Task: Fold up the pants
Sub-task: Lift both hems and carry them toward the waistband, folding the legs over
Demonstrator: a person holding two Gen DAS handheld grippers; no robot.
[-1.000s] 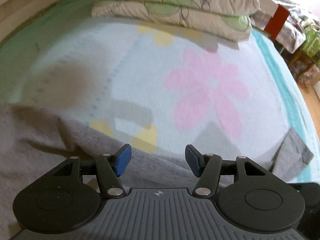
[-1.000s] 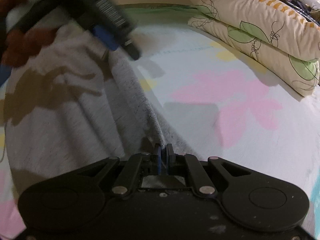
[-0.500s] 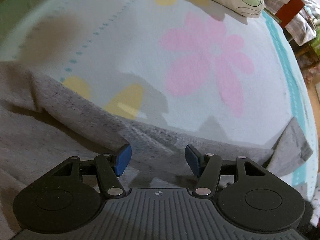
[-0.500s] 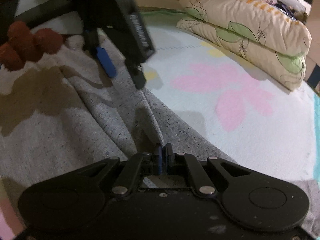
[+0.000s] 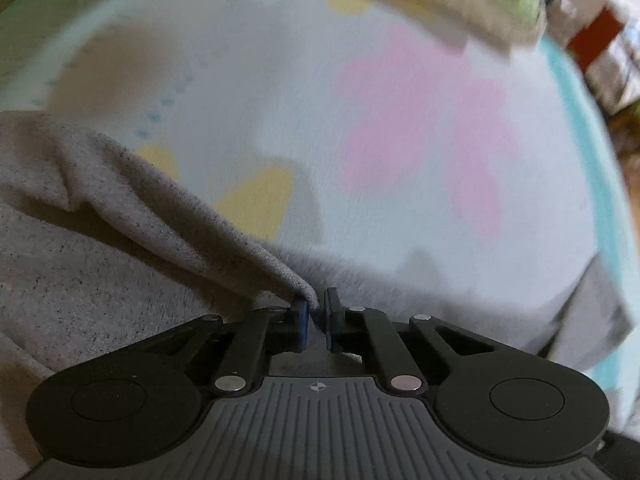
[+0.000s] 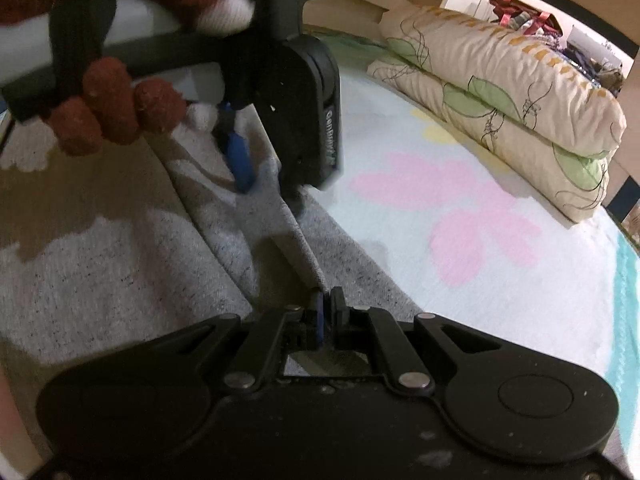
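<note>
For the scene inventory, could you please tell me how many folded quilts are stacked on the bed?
2: the upper quilt lies on the lower quilt, both at the bed's far edge beyond the pink flower print. Others may lie out of frame.

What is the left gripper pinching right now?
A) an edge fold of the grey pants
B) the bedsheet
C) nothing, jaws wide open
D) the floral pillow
A: the left gripper has its blue pads shut on a raised fold of the grey pants.
</note>
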